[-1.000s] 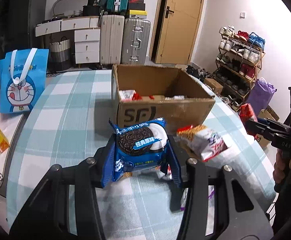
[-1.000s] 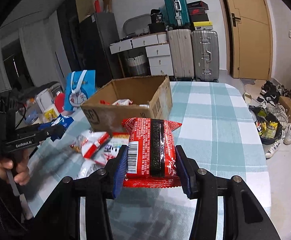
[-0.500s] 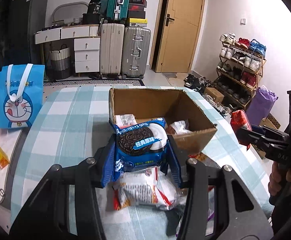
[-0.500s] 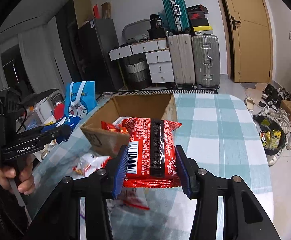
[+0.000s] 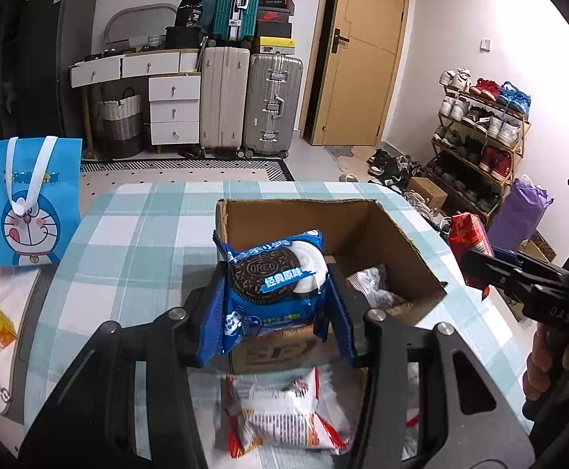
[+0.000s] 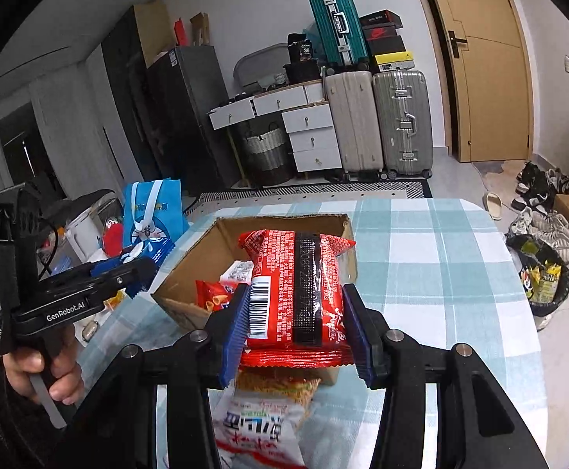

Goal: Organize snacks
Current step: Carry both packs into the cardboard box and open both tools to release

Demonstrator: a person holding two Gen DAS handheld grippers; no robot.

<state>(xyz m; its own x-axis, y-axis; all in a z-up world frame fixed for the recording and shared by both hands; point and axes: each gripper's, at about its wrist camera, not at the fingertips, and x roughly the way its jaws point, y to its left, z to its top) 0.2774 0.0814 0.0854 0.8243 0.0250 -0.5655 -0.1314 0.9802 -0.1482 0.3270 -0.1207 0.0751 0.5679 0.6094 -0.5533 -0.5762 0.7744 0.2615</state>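
Between the blue pads of my left gripper [image 5: 274,305] sits a blue Oreo packet [image 5: 274,273], clamped upright by both sides. My right gripper [image 6: 296,328] is clenched the same way on a red snack packet [image 6: 298,293], its barcode facing me. Both packets hang just above the near edge of an open cardboard box [image 5: 366,215], which stands on a table with a teal and white checked cloth [image 5: 136,234]. A few wrapped snacks lie inside the box. On the cloth beneath my grippers, just before the box, lies a white and red noodle packet [image 5: 280,422]. Further left stands a blue cartoon tote bag [image 5: 34,199]; suitcases [image 5: 245,97] line the far wall.
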